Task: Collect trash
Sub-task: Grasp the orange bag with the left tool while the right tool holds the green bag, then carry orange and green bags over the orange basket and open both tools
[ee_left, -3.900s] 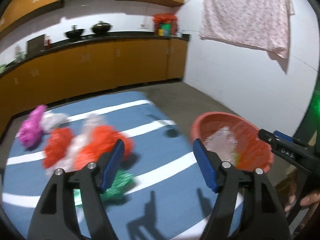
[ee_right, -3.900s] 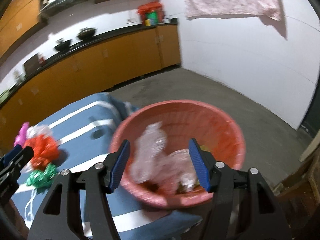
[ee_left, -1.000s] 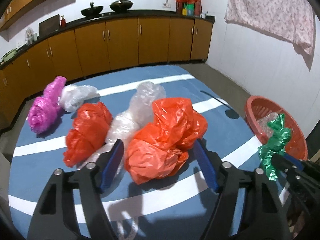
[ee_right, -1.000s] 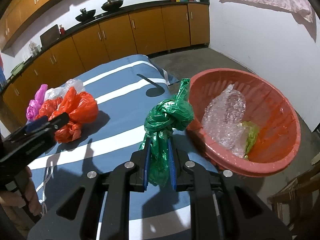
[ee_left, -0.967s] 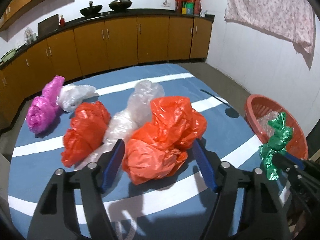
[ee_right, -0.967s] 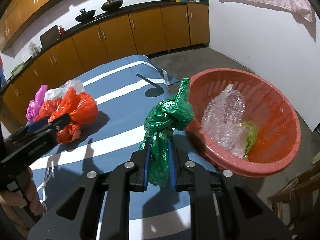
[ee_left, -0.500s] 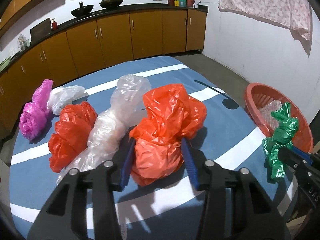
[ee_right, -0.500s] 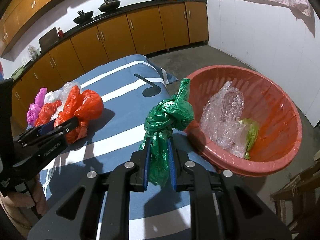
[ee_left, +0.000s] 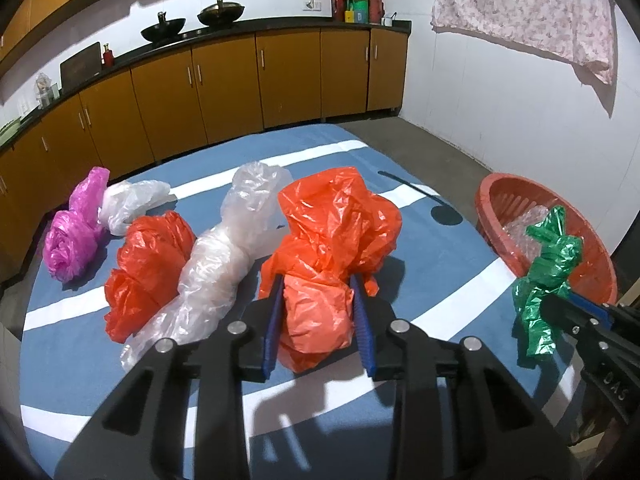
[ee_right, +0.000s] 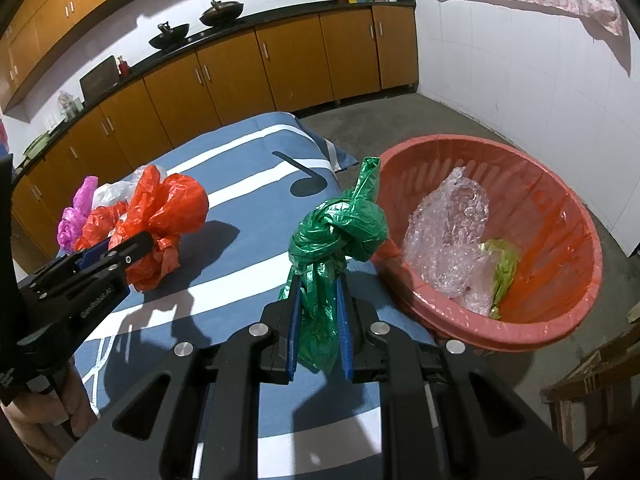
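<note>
Left claw (ee_left: pixel 318 320), right claw (ee_right: pixel 319 316): black frames, blue ribbed pads, silver screw heads (white lettering on sides).

Blue cloth with white stripes (ee_left: pixel 400 200) covers the table, black music-note print (ee_right: pixel 304 184) on it near its 1 o'clock corner. Orange-brown base cabinets (ee_left: pixel 224 92) with a black countertop (ee_left: pixel 280 24) run along the back from 9 to 12 o'clock, upper cabinets (ee_right: pixel 52 4) at 10 o'clock. 2 black woks (ee_left: pixel 164 32) sit on the counter at 11 o'clock, dark board (ee_left: pixel 80 66) and small red bottle (ee_left: pixel 107 54) left of them. Red and green containers (ee_left: pixel 354 0) at the counter's 12 o'clock end. Pink floral cloth (ee_left: pixel 524 12) hangs on the white tiled wall (ee_left: pixel 500 112) at 1 o'clock. Grey concrete floor (ee_right: pixel 420 120). Wooden frame (ee_right: pixel 592 380) at 4 o'clock, right wrist view; cannot tell what it is.
</note>
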Motion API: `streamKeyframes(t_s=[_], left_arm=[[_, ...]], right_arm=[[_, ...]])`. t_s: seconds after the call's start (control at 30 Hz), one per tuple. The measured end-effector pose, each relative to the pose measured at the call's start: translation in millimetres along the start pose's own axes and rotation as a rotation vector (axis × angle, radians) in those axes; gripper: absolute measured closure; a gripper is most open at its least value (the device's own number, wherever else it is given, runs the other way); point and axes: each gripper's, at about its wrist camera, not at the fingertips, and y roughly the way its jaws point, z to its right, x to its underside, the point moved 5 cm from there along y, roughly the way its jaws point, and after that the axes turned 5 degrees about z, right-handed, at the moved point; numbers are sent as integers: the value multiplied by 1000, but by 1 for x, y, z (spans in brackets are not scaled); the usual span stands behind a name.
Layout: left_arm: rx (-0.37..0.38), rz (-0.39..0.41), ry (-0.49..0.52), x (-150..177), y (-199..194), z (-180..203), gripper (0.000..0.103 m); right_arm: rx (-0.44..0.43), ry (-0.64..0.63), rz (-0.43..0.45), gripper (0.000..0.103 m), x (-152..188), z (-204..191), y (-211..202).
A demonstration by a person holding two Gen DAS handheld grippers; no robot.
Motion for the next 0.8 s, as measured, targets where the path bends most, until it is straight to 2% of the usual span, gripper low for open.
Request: streamKeyframes(t_s=[0.4, 0.43, 0.47, 0.57, 0.8], left_arm=[[19, 55, 8, -13, -27, 10, 71], [19, 58, 8, -13, -28, 11, 71], [20, 60, 8, -14, -29, 12, 71], [19, 69, -1, -16, -33, 12, 71], [3, 61, -15, -11, -35, 3, 72]], right_arm=[[-8, -5, 40, 86, -9, 1, -20], [-8, -6, 42, 89, -10, 2, -21], [-8, -8, 45, 98, -10, 2, -22], [-19, -20, 36, 101, -9, 1, -23], [-54, -11, -8, 101, 2, -2, -13]])
